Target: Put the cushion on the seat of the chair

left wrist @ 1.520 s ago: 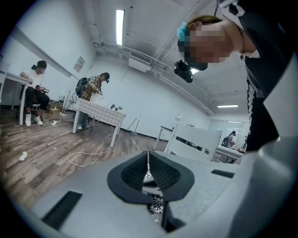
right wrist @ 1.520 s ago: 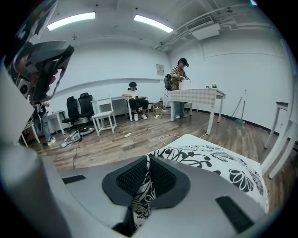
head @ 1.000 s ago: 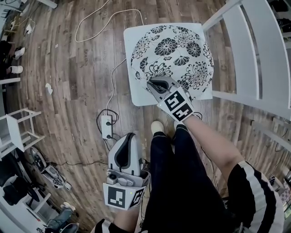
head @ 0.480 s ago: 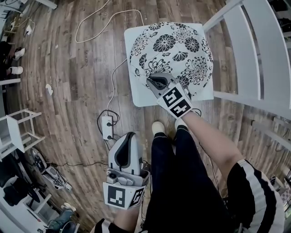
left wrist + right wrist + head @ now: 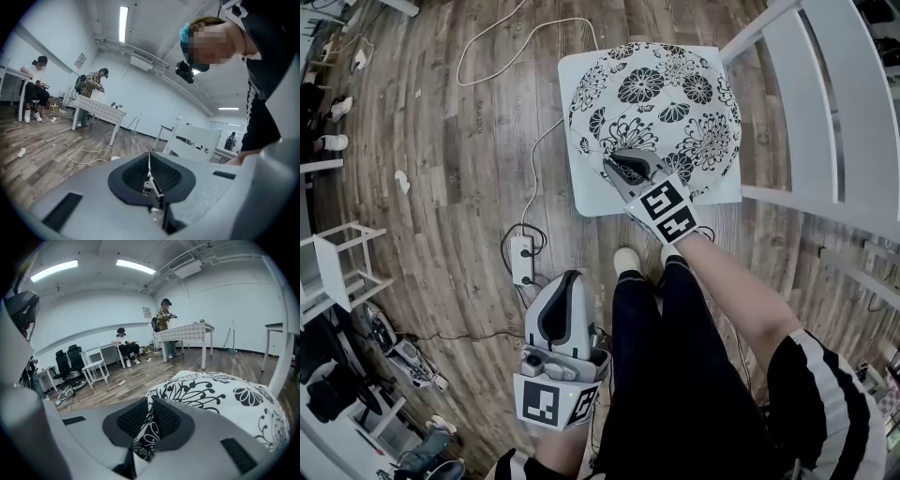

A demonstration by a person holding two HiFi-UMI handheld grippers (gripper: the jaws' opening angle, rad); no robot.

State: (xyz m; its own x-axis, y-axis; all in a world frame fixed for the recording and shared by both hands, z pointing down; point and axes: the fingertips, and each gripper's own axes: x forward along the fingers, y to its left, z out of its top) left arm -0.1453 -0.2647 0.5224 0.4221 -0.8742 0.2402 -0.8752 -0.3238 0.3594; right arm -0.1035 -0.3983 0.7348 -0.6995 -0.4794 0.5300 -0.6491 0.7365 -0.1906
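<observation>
A round white cushion (image 5: pixel 661 108) with black flower print lies on the white seat (image 5: pixel 574 80) of the chair. My right gripper (image 5: pixel 617 169) is at the cushion's near edge, shut on a fold of its fabric. In the right gripper view the printed cloth (image 5: pixel 149 430) is pinched between the two black pads (image 5: pixel 166 420). My left gripper (image 5: pixel 565 302) hangs low beside the person's leg, away from the chair. Its jaws (image 5: pixel 149 171) are shut with nothing between them.
The chair's white back slats (image 5: pixel 825 103) rise at the right. A power strip (image 5: pixel 522 260) and white cables (image 5: pixel 530 42) lie on the wood floor left of the chair. The person's dark trousers (image 5: pixel 675 375) and a shoe (image 5: pixel 624 262) are below the seat. Small white furniture (image 5: pixel 337 267) stands far left.
The cushion has shifted slightly toward the far side of the seat and now sits more squarely on it. My right gripper rolled a little with it. The left gripper stayed still.
</observation>
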